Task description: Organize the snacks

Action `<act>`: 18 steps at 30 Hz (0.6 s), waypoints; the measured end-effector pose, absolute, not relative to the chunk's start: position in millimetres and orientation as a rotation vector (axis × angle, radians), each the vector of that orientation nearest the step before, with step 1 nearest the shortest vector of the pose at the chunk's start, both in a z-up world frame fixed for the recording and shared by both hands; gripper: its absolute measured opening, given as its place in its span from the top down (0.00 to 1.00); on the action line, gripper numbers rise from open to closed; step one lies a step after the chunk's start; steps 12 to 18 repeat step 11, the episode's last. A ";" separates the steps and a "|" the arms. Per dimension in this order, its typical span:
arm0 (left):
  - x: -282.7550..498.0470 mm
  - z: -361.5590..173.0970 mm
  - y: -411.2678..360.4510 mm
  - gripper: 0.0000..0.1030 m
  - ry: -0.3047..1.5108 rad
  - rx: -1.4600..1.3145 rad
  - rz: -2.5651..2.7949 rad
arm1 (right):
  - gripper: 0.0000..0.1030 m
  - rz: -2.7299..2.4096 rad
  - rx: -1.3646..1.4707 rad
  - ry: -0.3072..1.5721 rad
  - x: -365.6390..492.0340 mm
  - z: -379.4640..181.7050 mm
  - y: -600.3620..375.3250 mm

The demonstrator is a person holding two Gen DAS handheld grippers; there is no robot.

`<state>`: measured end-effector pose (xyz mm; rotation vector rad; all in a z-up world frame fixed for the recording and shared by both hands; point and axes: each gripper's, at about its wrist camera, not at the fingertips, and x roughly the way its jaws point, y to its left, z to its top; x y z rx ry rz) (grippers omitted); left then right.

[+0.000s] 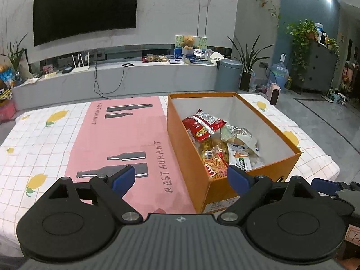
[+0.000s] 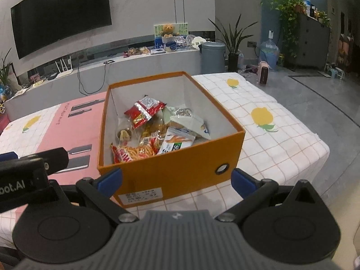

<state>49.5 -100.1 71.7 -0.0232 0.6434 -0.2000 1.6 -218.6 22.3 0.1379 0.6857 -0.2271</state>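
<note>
An orange cardboard box [image 1: 191,155] [image 2: 180,175] stands on the table, with several snack packets inside. Among them are a red packet [image 1: 201,123] [image 2: 144,112], a bag of orange sticks [image 1: 214,162] [image 2: 137,151] and white packets [image 1: 243,148] [image 2: 180,140]. My left gripper [image 1: 181,177] is open and holds nothing; it hangs just in front of the box's near left corner. My right gripper [image 2: 177,181] is also open and empty, with its blue fingertips [image 2: 111,178] spread before the box's near wall. The left gripper's body shows at the left edge of the right wrist view.
A pink runner [image 1: 126,139] lies over a white checked tablecloth [image 1: 40,139] [image 2: 276,135] with yellow fruit prints. Beyond the table are a low TV bench [image 1: 135,74], a wall TV [image 1: 85,9], a grey bin [image 2: 212,56], plants and a water jug [image 2: 268,52]. Grey floor lies to the right.
</note>
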 end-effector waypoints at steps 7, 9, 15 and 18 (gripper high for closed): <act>45.4 68.5 -103.0 0.00 0.642 -0.019 -0.205 | 0.03 -0.234 0.127 0.690 0.2 19.5 -219.9; 44.9 68.1 -103.7 0.00 0.647 -0.017 -0.202 | 0.03 -0.235 0.127 0.693 0.0 18.5 -220.5; 44.1 68.3 -103.9 0.00 0.641 -0.016 -0.207 | 0.03 -0.233 0.127 0.692 -0.2 18.2 -220.0; 44.1 68.3 -103.9 0.00 0.641 -0.016 -0.207 | 0.03 -0.233 0.127 0.692 -0.2 18.2 -220.0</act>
